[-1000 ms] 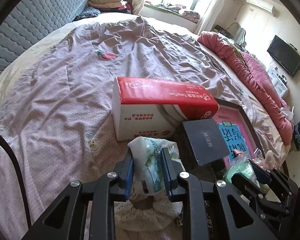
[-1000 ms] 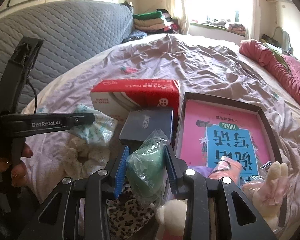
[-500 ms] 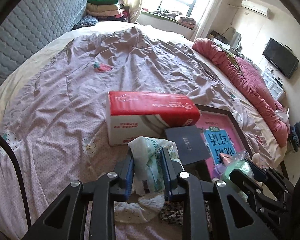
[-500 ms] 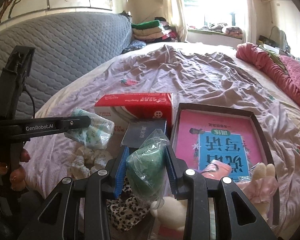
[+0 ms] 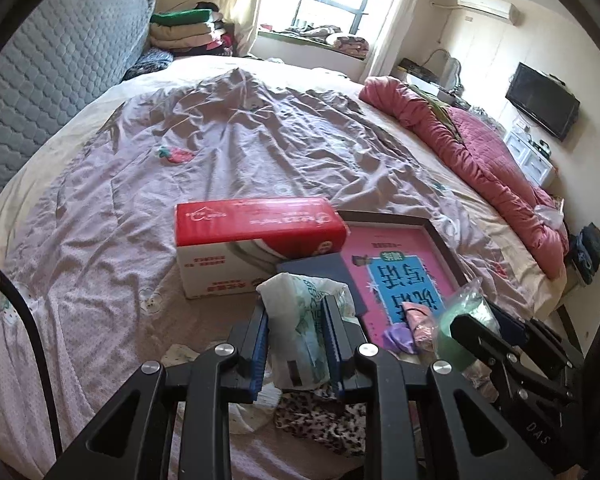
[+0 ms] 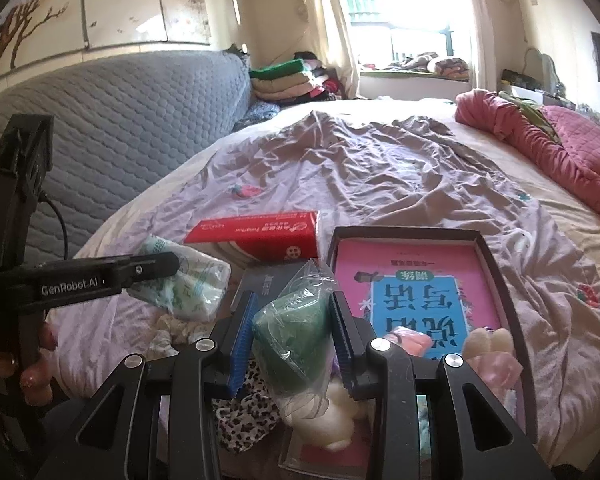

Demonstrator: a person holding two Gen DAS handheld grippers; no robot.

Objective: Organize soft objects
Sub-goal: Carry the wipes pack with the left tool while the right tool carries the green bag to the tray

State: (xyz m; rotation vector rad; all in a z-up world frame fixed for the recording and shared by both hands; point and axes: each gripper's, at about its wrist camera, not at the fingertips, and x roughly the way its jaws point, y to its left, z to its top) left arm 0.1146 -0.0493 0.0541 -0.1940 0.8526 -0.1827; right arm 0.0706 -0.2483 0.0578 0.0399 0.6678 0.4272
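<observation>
White packet: a soft white plastic-wrapped packet (image 5: pixel 300 336) with green print is sitting squeezed between the blue pads of the left gripper (image 5: pixel 296 344), held clear above the bedspread (image 5: pixel 220 152).
Green bundle: a green bundle in a clear bag (image 6: pixel 294 330) is being pinched between the pads of the right gripper (image 6: pixel 292 340), the bag's loose top sticking up past the fingertips.
Left gripper: its jaws are clamping the white packet; a person's hand (image 6: pixel 32 364) is gripping its handle at the left edge of the right wrist view.
Right gripper: its jaws are clamping the green bundle, just right of the left gripper.
Beneath the grippers: a leopard-print cloth (image 5: pixel 320 416), a pale patterned cloth (image 6: pixel 176 330) and a cream plush (image 6: pixel 336 420) are lying on the bed.
Just ahead: a dark notebook (image 5: pixel 320 276) is leaning against a red and white tissue box (image 5: pixel 256 240).
Ahead and right: a dark-rimmed tray (image 6: pixel 496 272) is holding a pink and blue book (image 6: pixel 412 288), with a pink plush rabbit (image 6: pixel 494 356) at its near end.
Far right: a rolled red quilt (image 5: pixel 480 160) is lying along the bed's edge.
</observation>
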